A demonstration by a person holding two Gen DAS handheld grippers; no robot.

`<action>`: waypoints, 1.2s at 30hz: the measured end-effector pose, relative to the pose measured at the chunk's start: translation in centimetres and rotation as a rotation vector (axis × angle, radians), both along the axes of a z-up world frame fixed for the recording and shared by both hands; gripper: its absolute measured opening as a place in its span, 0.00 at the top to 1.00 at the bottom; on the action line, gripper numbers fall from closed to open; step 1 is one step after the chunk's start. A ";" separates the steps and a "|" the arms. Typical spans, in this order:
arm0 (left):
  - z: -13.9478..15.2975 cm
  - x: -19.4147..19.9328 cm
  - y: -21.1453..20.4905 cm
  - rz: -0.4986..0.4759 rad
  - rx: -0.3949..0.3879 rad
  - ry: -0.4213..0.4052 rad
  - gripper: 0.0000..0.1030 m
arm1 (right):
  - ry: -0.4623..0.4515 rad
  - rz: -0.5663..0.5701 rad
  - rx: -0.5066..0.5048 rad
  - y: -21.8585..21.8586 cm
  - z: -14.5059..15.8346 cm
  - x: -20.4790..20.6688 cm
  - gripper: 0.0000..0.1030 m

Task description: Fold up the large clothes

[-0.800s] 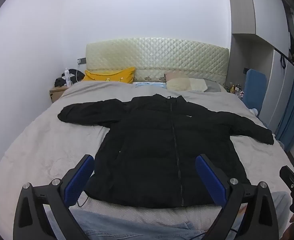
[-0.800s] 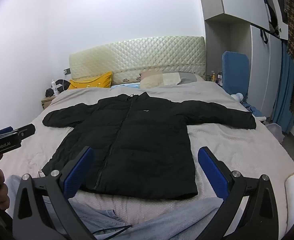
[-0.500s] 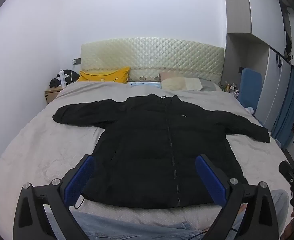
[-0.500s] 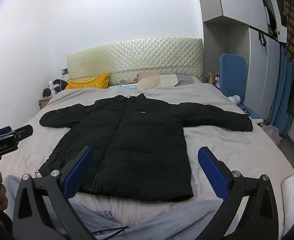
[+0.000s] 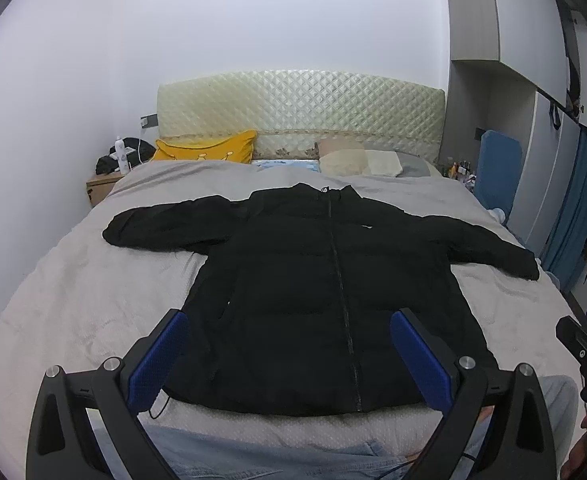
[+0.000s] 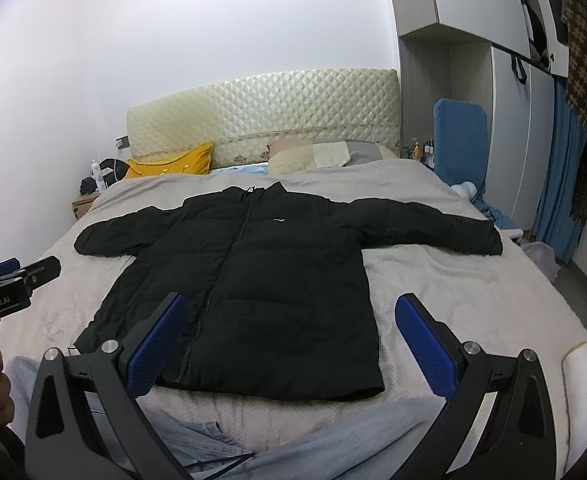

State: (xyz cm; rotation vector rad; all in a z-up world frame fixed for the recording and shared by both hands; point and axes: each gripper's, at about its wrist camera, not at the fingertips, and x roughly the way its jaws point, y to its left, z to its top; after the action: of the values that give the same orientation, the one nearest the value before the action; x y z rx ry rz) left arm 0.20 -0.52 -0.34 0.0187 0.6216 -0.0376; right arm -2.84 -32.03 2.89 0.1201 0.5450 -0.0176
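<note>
A grey bed carries a black jacket laid flat and zipped, front up, across its middle. The collar points to the headboard, the hem lies along the foot edge, and the long axis of the body runs head to foot. The 2 sleeves spread sideways, the right one reaching close to the right edge, the left one stopping well short of the left edge.

Both claws hang above the foot edge, clear of the cloth. The left gripper has its jaws wide apart and holds nothing; the right gripper is likewise spread and bare.

The risks, as I judge them: the padded shell looks thick and slick, so a shallow pinch could slip, or catch only the top layer and leave the back behind. A fold may spring open. The right sleeve, dragged carelessly, could slide off the edge.
</note>
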 end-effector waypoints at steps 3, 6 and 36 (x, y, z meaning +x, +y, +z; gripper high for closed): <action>0.3 -0.2 0.2 0.009 0.005 -0.017 0.01 | 0.007 0.002 0.002 -0.1 -0.3 0.1 0.00; 0.7 -0.2 0.1 0.009 0.005 -0.023 0.01 | 0.009 0.000 -0.002 -0.2 -0.1 0.1 0.00; -0.6 -0.4 -1.3 -0.087 -0.009 0.019 0.01 | -0.001 -0.033 -0.011 -0.5 -0.7 -0.9 0.00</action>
State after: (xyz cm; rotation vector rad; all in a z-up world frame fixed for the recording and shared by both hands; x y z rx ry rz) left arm -0.24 -1.84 -0.95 0.0369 0.6397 -0.1251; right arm -3.75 -32.53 2.24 0.1184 0.5418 -0.0530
